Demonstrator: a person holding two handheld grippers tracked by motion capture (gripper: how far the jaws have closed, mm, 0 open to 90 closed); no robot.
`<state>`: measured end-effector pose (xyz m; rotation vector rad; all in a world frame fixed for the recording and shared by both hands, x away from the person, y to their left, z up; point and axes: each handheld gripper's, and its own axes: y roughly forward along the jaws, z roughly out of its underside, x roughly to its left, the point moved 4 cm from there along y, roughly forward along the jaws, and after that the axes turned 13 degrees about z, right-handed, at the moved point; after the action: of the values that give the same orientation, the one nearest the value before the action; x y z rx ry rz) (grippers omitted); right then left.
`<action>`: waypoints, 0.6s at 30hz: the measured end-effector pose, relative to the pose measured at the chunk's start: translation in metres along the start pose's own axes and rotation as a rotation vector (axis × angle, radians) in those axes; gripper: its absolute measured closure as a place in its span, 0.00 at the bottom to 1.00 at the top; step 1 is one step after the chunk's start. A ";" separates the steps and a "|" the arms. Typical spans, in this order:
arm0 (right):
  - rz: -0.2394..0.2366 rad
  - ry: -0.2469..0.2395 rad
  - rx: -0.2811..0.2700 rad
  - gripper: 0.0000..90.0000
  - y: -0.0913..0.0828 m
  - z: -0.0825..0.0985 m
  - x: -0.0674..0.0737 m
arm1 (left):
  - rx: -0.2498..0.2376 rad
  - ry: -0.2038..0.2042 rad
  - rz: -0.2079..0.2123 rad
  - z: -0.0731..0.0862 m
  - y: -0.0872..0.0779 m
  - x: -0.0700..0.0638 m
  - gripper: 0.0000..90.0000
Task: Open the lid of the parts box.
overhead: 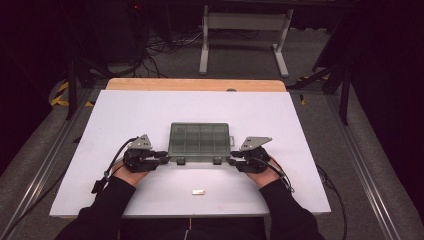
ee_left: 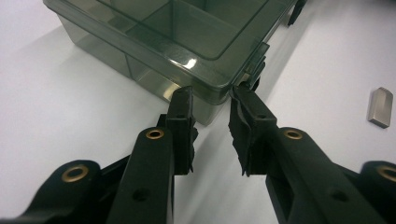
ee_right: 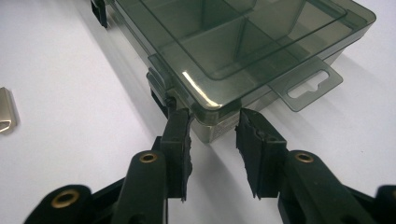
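A smoky translucent compartment box (overhead: 200,140) lies closed in the middle of the white table (overhead: 125,115). My left gripper (overhead: 167,157) is at its near left corner and my right gripper (overhead: 231,160) at its near right corner. In the left gripper view the box (ee_left: 187,28) pokes its corner between my jaws (ee_left: 210,93), and both tips rest against its walls. The right gripper view shows the same: the box (ee_right: 233,37) has its corner between the narrowed jaws (ee_right: 212,114), pads touching both sides.
A small silver metal piece (overhead: 199,191) lies on the table in front of the box, between my hands; it is also at the edge of the gripper views (ee_left: 380,107) (ee_right: 7,112). Two dark latches (overhead: 180,160) sit on the box's near side. A hang tab (ee_right: 308,86) sticks out.
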<state>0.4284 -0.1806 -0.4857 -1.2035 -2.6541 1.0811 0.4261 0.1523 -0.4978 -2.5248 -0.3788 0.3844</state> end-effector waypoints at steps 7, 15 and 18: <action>0.009 -0.006 0.000 0.72 0.000 0.000 0.001 | -0.004 -0.001 0.001 0.000 0.000 -0.001 0.78; 0.014 -0.005 0.002 0.73 -0.001 0.000 0.001 | 0.001 0.003 -0.003 0.000 0.000 0.000 0.78; 0.013 -0.002 -0.005 0.76 -0.002 -0.001 0.002 | 0.002 -0.001 -0.002 0.000 0.001 -0.001 0.77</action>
<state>0.4265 -0.1799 -0.4847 -1.2229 -2.6553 1.0787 0.4255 0.1517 -0.4981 -2.5223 -0.3818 0.3850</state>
